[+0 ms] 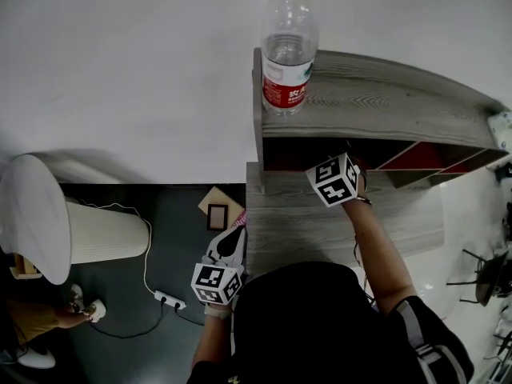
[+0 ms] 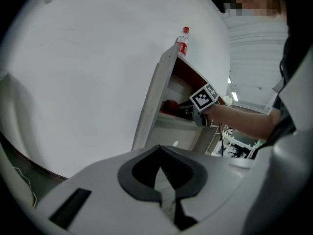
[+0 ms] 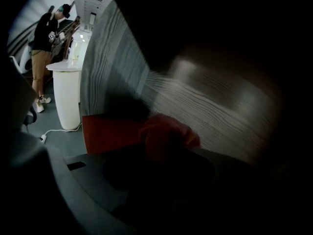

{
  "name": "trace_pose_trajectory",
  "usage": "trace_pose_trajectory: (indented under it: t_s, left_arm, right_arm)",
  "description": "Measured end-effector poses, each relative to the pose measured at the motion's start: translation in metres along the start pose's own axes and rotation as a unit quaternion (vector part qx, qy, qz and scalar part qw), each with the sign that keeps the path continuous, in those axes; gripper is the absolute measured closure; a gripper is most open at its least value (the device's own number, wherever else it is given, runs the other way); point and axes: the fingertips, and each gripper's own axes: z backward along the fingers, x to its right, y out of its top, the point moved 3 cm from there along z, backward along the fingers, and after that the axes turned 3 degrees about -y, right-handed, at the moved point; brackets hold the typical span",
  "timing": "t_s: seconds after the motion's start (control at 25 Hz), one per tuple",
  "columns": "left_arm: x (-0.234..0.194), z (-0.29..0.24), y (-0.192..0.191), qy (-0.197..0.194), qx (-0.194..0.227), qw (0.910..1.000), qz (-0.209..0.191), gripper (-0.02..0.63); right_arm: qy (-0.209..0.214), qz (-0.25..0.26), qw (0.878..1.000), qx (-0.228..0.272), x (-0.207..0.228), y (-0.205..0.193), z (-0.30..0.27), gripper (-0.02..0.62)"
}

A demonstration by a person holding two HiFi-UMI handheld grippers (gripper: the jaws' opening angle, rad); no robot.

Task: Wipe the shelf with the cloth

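Note:
The grey wooden shelf (image 1: 384, 106) has dark red compartments, and a water bottle (image 1: 288, 42) stands on its top left corner. My right gripper (image 3: 166, 155) reaches into the left compartment; from the head view only its marker cube (image 1: 336, 180) shows. A bunched red cloth (image 3: 166, 133) sits between its jaws, which are shut on it, on the compartment's wood floor. The scene there is dark. The left gripper view shows the cloth (image 2: 169, 104) too, in front of the right gripper's cube (image 2: 204, 97). My left gripper (image 1: 230, 242) hangs low beside the table, shut and holding nothing.
The shelf stands on a grey wood tabletop (image 1: 304, 230) against a white wall. On the dark floor at the left are a white round pedestal table (image 1: 48, 222), a power strip (image 1: 168, 300) with its cable, and a small framed box (image 1: 218, 213). Another person (image 3: 46, 58) stands far off.

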Motion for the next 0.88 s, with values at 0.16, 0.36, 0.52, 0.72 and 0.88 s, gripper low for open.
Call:
trace_pose_trajectory:
  t_s: [0.16,0.36,0.52,0.72,0.88]
  left_arm:
    - [0.008,-0.011,0.001,-0.017,-0.006,0.9998,-0.006,0.598]
    - [0.020,-0.025,0.001,-0.042,-0.017,0.9988,-0.016,0.598]
    - [0.031,-0.033,-0.001,-0.061,-0.026,0.9976,-0.023,0.598]
    - [0.038,-0.036,-0.004,-0.070,-0.031,0.9968,-0.025,0.598]
    - [0.039,-0.030,-0.006,-0.064,-0.032,0.9971,-0.024,0.598]
  right_arm:
    - [-0.027,-0.039,0.999,-0.015,0.025,-0.022,0.010,0.457]
    - [-0.076,-0.076,0.994,-0.037,0.045,-0.051,0.029,0.460]
    - [-0.095,-0.100,0.990,-0.039,0.050,-0.065,0.044,0.462]
    - [-0.078,-0.121,0.989,-0.026,0.042,-0.071,0.057,0.471]
    - [-0.028,-0.146,0.989,0.013,0.027,-0.061,0.058,0.477]
